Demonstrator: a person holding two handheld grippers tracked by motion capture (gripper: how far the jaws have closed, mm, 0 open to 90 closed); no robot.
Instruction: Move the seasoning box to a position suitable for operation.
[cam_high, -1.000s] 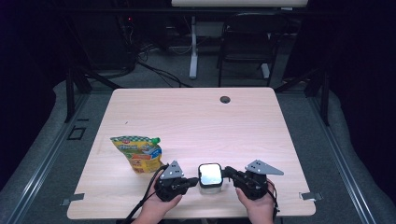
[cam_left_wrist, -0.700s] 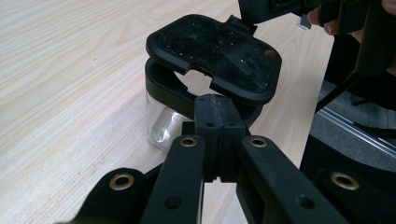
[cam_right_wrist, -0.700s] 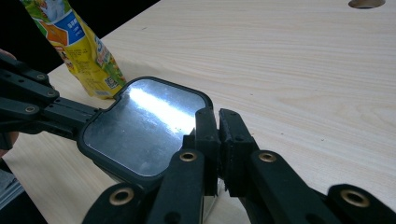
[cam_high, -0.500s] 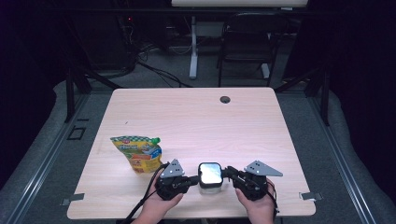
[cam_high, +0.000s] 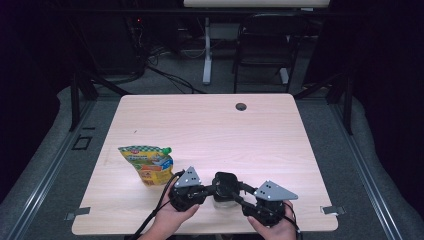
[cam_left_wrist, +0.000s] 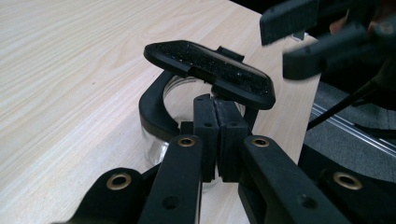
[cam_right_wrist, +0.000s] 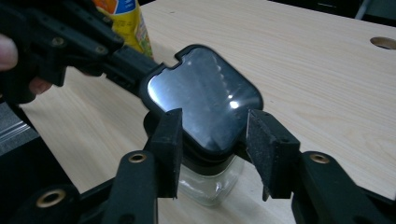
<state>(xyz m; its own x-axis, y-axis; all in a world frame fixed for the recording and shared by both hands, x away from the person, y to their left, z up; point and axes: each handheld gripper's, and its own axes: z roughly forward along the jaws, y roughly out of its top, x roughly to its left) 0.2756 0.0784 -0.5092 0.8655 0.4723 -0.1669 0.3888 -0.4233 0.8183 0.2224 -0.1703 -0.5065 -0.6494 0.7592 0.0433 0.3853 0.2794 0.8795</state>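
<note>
Two tongs are met over a small clear glass jar (cam_high: 223, 201) with a black flip-top lid (cam_high: 226, 180), which is stood near the front edge of the wooden table (cam_high: 210, 125), between the two hands. The left tongs (cam_left_wrist: 215, 140) are seen pressed shut beside the jar's black collar, right under the lifted lid (whether the lid's hinge tab is pinched between them cannot be told). The right tongs (cam_right_wrist: 215, 140) have just been opening and are now spread wide on either side of the lid, with the pads apart from it. A yellow-green snack pouch (cam_high: 147, 162) is laid to the jar's left.
</note>
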